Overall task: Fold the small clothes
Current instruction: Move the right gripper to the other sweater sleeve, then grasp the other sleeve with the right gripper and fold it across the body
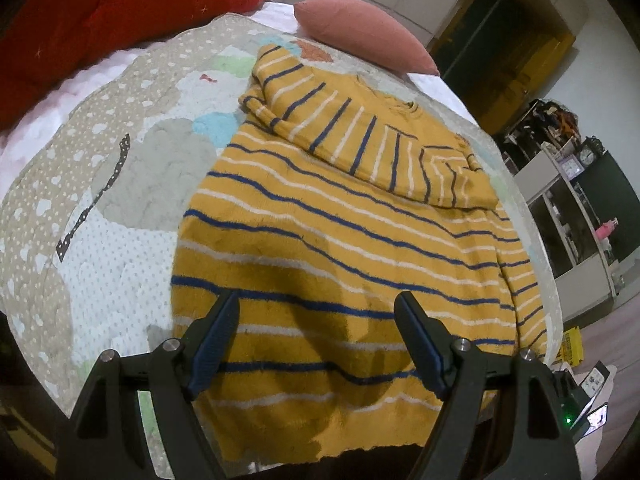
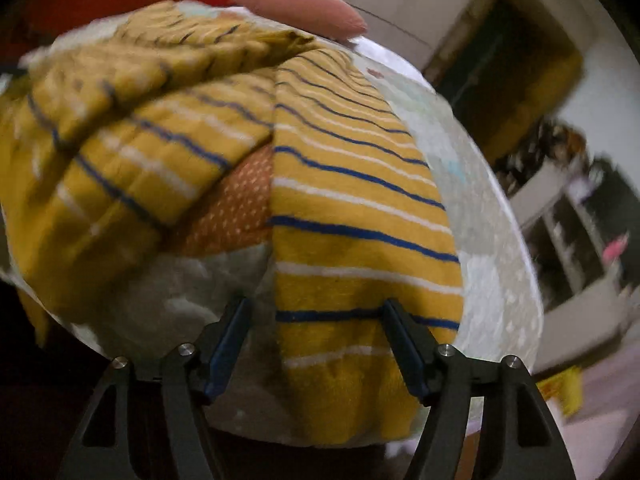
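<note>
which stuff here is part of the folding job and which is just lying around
Part of the job:
- yellow striped sweater
- left tool, open above the sweater
- right tool, open over the hem

Just lying about:
- patterned quilt
- pink pillow
- red cushion
- white shelf unit

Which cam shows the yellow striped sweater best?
Left wrist: the sweater lies sharp and nearly whole, one sleeve folded across it. Right wrist shows only a blurred part.
</note>
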### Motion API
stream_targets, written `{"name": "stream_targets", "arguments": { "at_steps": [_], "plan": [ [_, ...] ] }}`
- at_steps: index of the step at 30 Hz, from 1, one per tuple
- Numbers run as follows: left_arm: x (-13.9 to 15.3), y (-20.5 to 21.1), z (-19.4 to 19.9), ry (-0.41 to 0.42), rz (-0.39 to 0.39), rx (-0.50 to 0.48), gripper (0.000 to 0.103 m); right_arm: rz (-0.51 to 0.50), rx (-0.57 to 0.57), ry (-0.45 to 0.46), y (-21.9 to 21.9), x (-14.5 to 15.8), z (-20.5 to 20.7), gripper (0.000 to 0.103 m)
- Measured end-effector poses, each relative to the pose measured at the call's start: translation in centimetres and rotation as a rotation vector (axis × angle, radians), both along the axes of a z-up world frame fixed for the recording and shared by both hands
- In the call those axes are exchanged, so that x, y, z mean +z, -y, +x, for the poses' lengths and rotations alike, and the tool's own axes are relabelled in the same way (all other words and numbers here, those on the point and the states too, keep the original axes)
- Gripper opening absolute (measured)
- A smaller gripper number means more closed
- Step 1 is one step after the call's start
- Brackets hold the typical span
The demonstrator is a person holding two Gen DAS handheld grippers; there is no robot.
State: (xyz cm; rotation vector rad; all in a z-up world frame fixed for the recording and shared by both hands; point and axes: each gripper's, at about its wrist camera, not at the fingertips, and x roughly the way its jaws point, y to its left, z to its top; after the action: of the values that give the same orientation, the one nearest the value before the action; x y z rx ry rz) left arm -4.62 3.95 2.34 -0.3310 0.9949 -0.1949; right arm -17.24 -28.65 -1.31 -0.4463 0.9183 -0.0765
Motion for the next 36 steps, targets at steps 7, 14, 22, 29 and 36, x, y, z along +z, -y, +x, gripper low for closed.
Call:
{"name": "stream_targets", "arguments": {
  "at_steps": [7, 14, 22, 29, 36],
  "plan": [
    [0.3, 0.8, 0.0, 0.0, 0.008, -0.013, 0.079, 0.329, -0.083, 0.03, 6.1, 5.2, 0.8, 0.006],
    [0.2, 1.1, 0.0, -0.01, -0.005, -0.034, 0.079, 0.727, -0.367, 0.237, 20.3, 11.7, 0.8, 0.005],
    [-0.3, -0.2, 0.2, -0.03, -0.036, -0.011, 0.079, 0.979, -0.71, 0.321, 32.2, 10.0, -0.8, 0.006],
    [-0.5, -0.4, 0.7, -0.032, -0.05, -0.012, 0.079, 0.996, -0.591, 0.244, 28.0, 10.5, 2.2, 0.006],
    [-0.4, -1.3, 0.7, -0.031, -0.088, -0.003, 0.079, 1.268, -0.469, 0.243, 26.1, 11.7, 5.2, 0.006]
  ]
}}
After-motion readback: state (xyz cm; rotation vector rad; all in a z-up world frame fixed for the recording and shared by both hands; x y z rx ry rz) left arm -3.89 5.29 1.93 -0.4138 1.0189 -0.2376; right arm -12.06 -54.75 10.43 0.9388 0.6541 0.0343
